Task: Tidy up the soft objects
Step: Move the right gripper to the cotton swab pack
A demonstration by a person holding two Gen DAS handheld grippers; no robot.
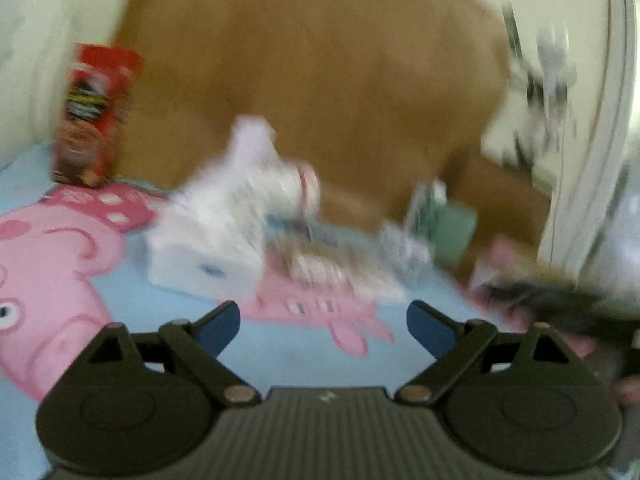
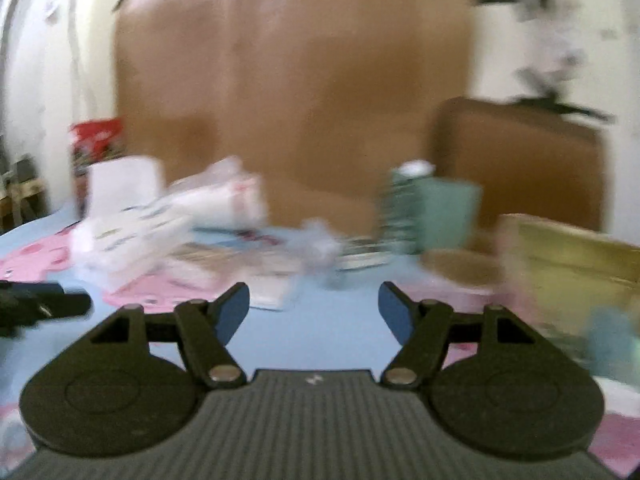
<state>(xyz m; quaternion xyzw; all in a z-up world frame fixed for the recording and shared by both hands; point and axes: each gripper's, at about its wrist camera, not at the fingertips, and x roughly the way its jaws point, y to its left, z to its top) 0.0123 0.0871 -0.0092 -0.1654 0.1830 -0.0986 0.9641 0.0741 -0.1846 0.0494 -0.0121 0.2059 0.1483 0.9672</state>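
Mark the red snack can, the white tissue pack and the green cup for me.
red snack can (image 1: 94, 112), left wrist view, middle of its label
white tissue pack (image 1: 212, 236), left wrist view, its front face
green cup (image 2: 444, 216), right wrist view, its side wall

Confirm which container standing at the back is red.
The tall canister at far left is red; the other upright one, the cup towards the right, is pale green.

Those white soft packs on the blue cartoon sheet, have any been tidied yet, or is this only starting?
It looks barely begun. Nothing appears sorted: the white soft packs lie in a loose heap on the blue sheet, with a crumpled piece nearby. Nothing is in hand: the left gripper and right gripper are both open and empty. All the gathering remains. The blur hides finer detail.
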